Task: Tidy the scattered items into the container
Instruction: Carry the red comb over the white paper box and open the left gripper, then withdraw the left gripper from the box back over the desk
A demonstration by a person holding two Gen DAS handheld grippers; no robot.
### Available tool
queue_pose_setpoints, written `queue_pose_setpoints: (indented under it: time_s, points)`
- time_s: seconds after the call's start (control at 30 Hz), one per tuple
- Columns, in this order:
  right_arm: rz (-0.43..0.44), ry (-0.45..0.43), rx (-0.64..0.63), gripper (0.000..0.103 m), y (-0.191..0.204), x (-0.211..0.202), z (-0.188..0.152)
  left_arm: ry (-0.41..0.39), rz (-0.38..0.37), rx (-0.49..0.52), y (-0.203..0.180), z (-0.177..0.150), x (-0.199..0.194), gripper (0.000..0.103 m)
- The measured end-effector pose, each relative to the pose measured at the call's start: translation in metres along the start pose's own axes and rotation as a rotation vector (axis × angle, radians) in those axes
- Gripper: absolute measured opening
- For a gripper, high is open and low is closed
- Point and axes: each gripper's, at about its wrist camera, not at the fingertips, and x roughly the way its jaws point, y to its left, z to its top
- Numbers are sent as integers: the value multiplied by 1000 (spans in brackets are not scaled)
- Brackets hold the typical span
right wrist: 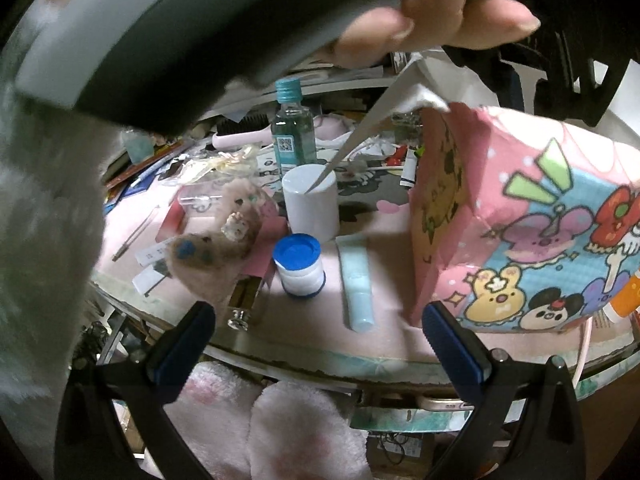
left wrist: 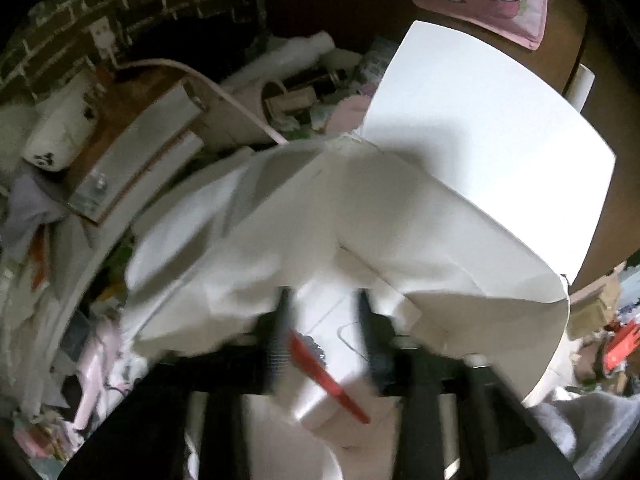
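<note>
The container is a pink cartoon-printed paper bag (right wrist: 520,220) standing at the right of the table. The left wrist view looks down into its white inside (left wrist: 460,128). My left gripper (left wrist: 324,308) is in the bag's mouth, jaws partly apart. A white item with a red strip (left wrist: 332,372) lies below and between the fingers, and the pads do not press on it. My right gripper (right wrist: 320,320) hangs open and empty at the table's near edge. In front of it stand a blue-capped jar (right wrist: 298,268), a white cylinder (right wrist: 310,204) and a pale blue tube (right wrist: 358,284).
A person's hand (right wrist: 432,12) holds the left gripper's dark body across the top of the right wrist view. A clear teal-capped bottle (right wrist: 292,136), a fuzzy pink plush (right wrist: 216,248) and small clutter cover the pink mat (right wrist: 380,344). Pink slippers (right wrist: 304,428) lie below the table edge.
</note>
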Motion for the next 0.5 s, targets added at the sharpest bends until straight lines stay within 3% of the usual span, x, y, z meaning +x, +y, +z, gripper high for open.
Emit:
queue_pose_setpoints:
  time_s: [0.03, 0.07, 0.27, 0.5]
  points:
    - [1, 1, 1, 103, 0, 1, 0, -23, 33, 13, -1, -2, -6, 63]
    - [1, 2, 1, 103, 0, 2, 0, -50, 61, 24, -2, -5, -12, 73]
    - [-12, 14, -9, 103, 1, 9, -3, -201, 115, 18, 4, -26, -54, 79]
    - [6, 50, 9, 103, -1, 24, -8, -408, 209, -108, 22, -95, -117, 90]
